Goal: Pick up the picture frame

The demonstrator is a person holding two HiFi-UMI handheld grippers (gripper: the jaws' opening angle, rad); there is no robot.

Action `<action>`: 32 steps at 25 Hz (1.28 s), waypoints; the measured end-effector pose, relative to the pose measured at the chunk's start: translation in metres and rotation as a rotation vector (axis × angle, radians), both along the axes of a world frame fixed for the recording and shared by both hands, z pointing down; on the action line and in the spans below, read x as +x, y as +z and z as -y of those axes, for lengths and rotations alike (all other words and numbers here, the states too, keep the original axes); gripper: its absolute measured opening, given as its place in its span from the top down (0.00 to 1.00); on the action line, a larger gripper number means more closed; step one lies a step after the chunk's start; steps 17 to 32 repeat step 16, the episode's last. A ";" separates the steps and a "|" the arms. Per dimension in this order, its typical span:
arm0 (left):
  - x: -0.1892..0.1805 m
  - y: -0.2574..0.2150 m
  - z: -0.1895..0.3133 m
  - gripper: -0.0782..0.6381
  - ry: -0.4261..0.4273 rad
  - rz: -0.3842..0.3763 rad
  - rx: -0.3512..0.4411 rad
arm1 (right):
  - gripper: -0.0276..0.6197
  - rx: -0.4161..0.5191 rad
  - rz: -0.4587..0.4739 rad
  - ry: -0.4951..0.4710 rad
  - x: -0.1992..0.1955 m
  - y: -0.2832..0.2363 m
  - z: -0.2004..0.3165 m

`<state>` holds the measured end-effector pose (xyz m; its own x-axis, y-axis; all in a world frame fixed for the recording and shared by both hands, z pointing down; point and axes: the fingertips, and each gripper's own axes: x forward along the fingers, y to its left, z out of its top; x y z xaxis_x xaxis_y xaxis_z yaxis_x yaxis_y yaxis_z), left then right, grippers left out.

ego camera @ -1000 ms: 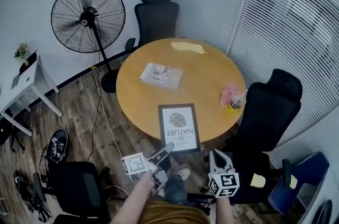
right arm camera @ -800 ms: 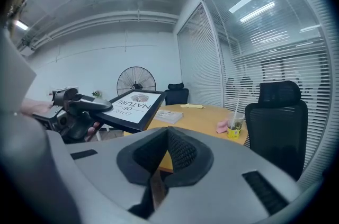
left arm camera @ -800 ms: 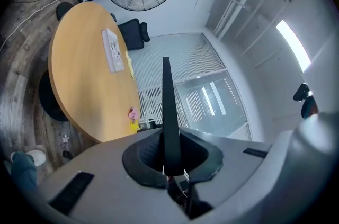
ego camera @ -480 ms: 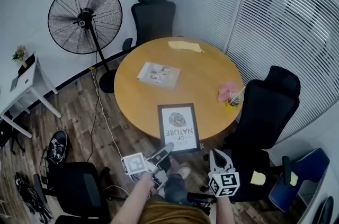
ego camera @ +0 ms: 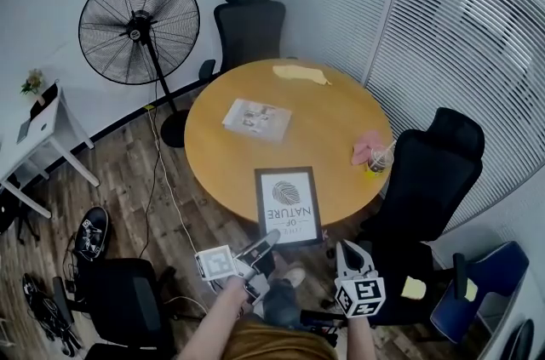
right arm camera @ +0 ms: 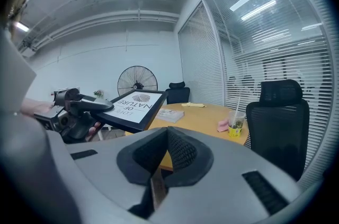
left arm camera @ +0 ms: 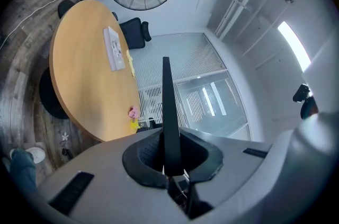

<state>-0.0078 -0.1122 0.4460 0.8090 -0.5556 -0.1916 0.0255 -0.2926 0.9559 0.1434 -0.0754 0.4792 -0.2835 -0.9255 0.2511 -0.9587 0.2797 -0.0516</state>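
The picture frame [ego camera: 288, 205], black-edged with a white leaf print, overhangs the near edge of the round wooden table [ego camera: 324, 120]. My left gripper [ego camera: 266, 242] is shut on its near edge. In the left gripper view the frame [left arm camera: 167, 106] shows edge-on as a thin black strip rising from between the jaws. The right gripper view shows the frame [right arm camera: 135, 105] tilted up off the tabletop, with the left gripper [right arm camera: 87, 106] clamped on its low end. My right gripper [ego camera: 347, 251] hangs beside it to the right, shut and holding nothing.
On the table lie a booklet [ego camera: 258, 119], a yellow sheet [ego camera: 301, 75], a pink cloth [ego camera: 369, 147] and a cup with a straw [ego camera: 377, 163]. Black office chairs [ego camera: 434, 171] stand at the right and far side [ego camera: 251, 26]. A floor fan [ego camera: 139, 26] stands at the left.
The left gripper has lifted slightly with the frame still in its jaws. The right gripper has stayed where it was.
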 end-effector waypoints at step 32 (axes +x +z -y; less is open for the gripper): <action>-0.003 -0.004 -0.002 0.82 0.015 -0.078 -0.002 | 0.94 -0.009 -0.010 -0.015 -0.011 0.005 0.000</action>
